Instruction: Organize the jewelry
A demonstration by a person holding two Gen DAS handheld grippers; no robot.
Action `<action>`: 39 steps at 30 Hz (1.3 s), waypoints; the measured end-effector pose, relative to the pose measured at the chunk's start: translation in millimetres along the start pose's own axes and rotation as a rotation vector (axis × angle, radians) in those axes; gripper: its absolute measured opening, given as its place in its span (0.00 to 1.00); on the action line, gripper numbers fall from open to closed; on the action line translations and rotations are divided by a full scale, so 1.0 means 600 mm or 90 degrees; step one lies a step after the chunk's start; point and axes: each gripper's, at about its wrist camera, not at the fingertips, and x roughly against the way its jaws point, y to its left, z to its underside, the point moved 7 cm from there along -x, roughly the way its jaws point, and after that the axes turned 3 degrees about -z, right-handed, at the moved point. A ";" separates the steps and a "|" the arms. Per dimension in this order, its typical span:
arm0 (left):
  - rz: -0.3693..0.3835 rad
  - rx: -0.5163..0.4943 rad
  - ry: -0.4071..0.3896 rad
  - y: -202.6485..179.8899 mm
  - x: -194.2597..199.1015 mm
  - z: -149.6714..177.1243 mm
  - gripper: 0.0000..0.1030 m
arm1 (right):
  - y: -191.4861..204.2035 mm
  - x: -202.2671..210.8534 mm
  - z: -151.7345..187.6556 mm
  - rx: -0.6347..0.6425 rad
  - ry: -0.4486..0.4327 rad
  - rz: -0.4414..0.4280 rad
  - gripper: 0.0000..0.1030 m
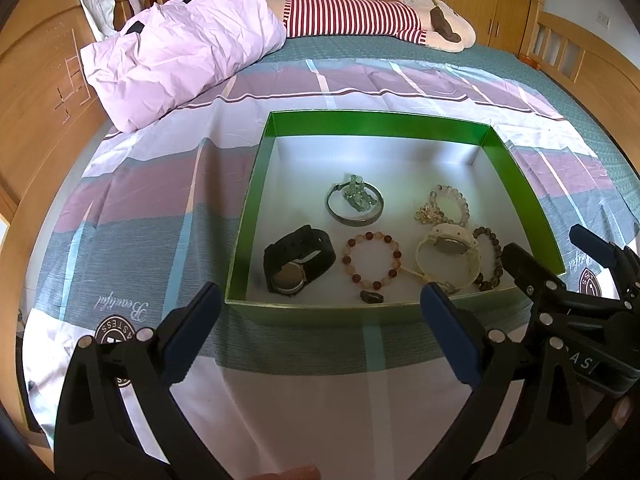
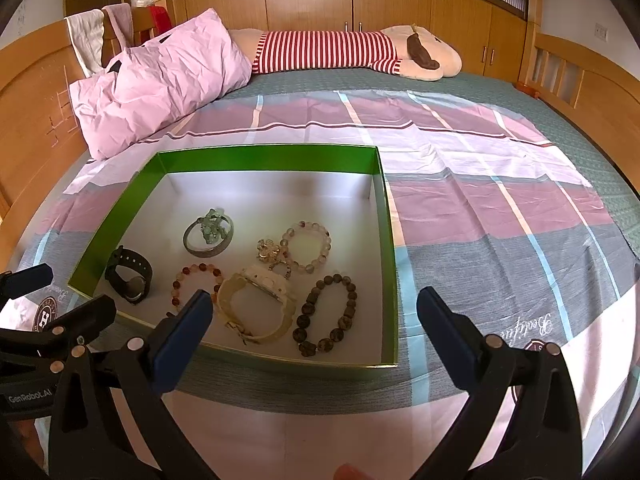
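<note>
A green box (image 1: 376, 119) with a white floor sits on the bed. Inside it lie a black watch (image 1: 298, 260), a red bead bracelet (image 1: 372, 258), a silver bangle (image 1: 354, 204) with green beads on it, a cream watch (image 1: 448, 256), a pale bead bracelet (image 1: 450, 200), a dark bead bracelet (image 1: 491, 258) and a small dark stone (image 1: 372, 297). My left gripper (image 1: 320, 304) hangs open and empty at the box's near wall. My right gripper (image 2: 316, 302) is open and empty over the box's (image 2: 264, 156) near right part, above the cream watch (image 2: 258, 304) and dark bead bracelet (image 2: 326, 312).
A pink pillow (image 1: 180, 44) lies at the back left by the wooden headboard (image 1: 36, 92). A plush toy in a red striped shirt (image 1: 360, 16) stretches along the bed's far side. A patterned sheet (image 2: 500, 208) spreads flat to the right of the box.
</note>
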 end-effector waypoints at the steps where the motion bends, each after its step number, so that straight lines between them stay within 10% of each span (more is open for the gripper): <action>1: 0.000 0.000 0.000 0.000 0.000 0.000 0.98 | 0.000 0.000 0.000 0.000 0.000 0.001 0.99; 39: -0.007 -0.016 0.011 -0.006 -0.007 0.004 0.98 | -0.006 -0.009 0.008 -0.005 0.007 0.011 0.99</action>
